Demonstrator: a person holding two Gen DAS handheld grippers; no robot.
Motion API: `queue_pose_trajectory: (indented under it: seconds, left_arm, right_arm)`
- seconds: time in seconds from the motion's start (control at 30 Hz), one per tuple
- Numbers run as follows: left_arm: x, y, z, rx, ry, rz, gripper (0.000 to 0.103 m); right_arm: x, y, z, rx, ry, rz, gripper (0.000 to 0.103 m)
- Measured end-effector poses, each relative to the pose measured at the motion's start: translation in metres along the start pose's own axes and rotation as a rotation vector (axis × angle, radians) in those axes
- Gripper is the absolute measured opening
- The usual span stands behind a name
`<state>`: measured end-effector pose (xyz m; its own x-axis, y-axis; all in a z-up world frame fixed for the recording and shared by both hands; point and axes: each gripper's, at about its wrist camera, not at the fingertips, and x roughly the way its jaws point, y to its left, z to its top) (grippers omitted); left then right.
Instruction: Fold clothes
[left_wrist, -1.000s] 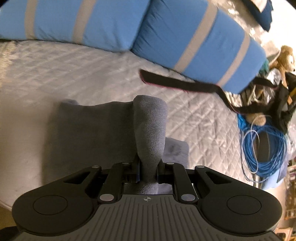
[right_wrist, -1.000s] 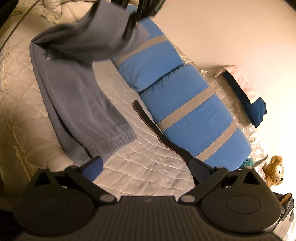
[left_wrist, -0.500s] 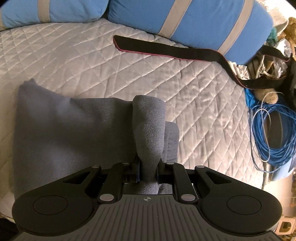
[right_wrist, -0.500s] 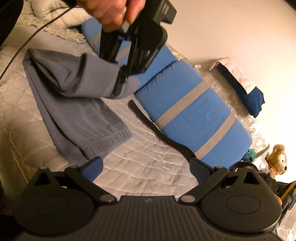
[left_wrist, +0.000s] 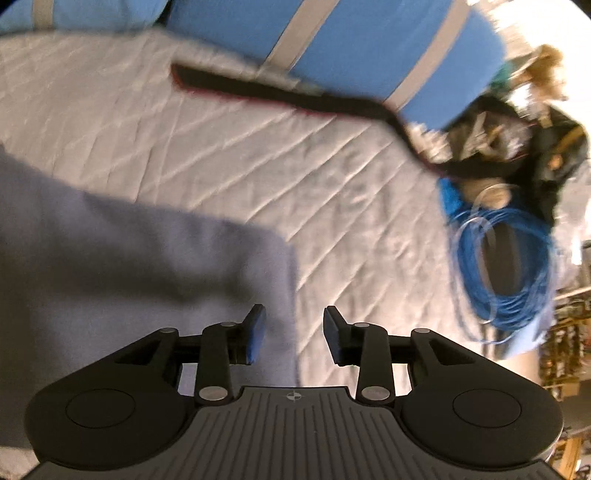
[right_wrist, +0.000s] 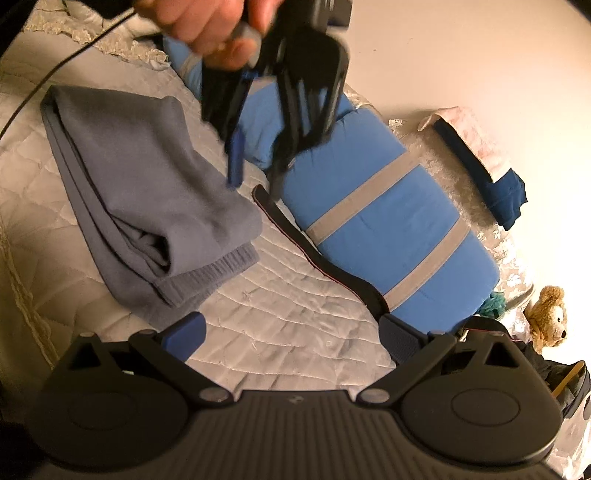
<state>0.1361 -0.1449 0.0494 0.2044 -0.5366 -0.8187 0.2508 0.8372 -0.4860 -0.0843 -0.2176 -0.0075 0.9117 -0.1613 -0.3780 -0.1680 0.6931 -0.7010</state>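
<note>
**Now folded over: grey trousers released on the bed**

Broadly, the quilted bedspread (right_wrist: 303, 317) fills both views, with a blue striped bolster (right_wrist: 373, 229) running from the upper middle toward the right of the right wrist view. The grey trousers (right_wrist: 147, 192) lie on it at centre left, doubled over so the ribbed cuffs sit under the upper layer. They look soft, thick and light; the fleece should slump and drag rather than hold a crease, so the stacked cuff end or the folded edge at the upper left seems the surest place to pinch all layers at once. A black strap (right_wrist: 314, 251) lies just beside them. The left gripper (left_wrist: 293, 334) has just been opening; its jaws stand apart with nothing between them. The right gripper (right_wrist: 291, 338) is spread wide and empty at the bottom of its frame.
</note>
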Motion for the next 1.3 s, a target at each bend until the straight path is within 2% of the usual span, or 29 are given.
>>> queue_pose_trajectory:
  seconds: [0.1, 0.2, 0.4, 0.57, 0.63, 0.73, 0.8, 0.9, 1.03, 1.17, 1.3]
  left_arm:
    - [-0.026, 0.003, 0.0, 0.053, -0.089, -0.036, 0.051]
    - [-0.051, 0.013, -0.005, 0.113, -0.171, -0.002, 0.057]
    - [-0.091, 0.058, -0.012, 0.183, -0.333, 0.12, 0.059]
    - [-0.107, 0.1, -0.013, 0.213, -0.421, 0.197, 0.059]
    - [-0.109, 0.122, -0.014, 0.176, -0.428, 0.21, 0.059]
    - [-0.114, 0.161, -0.016, 0.091, -0.422, 0.189, 0.059]
    - [-0.12, 0.18, -0.017, 0.045, -0.415, 0.209, 0.059]
    - [-0.132, 0.193, -0.017, 0.039, -0.441, 0.203, 0.059]
    - [-0.136, 0.201, -0.018, 0.026, -0.439, 0.196, 0.06]
    - [-0.131, 0.197, -0.015, 0.055, -0.428, 0.193, 0.06]
    - [-0.124, 0.191, -0.015, 0.084, -0.421, 0.197, 0.06]
  right_arm:
    - [0.001, 0.003, 0.005, -0.02, 0.015, -0.005, 0.103]
    - [0.002, 0.006, 0.01, -0.037, 0.029, -0.009, 0.103]
    - [0.001, 0.012, 0.021, -0.058, 0.038, -0.015, 0.103]
    - [0.005, 0.016, 0.028, -0.071, 0.076, -0.018, 0.103]
    - [0.008, 0.015, 0.03, -0.065, 0.095, -0.011, 0.103]
    - [0.012, 0.011, 0.032, -0.037, 0.12, 0.014, 0.103]
    - [0.014, 0.007, 0.034, -0.012, 0.131, 0.044, 0.103]
    - [0.017, 0.002, 0.036, 0.029, 0.14, 0.085, 0.103]
    - [0.024, -0.001, 0.037, 0.059, 0.171, 0.118, 0.103]
    - [0.029, -0.009, 0.04, 0.109, 0.189, 0.153, 0.103]
    - [0.039, -0.014, 0.057, 0.169, 0.182, 0.093, 0.102]
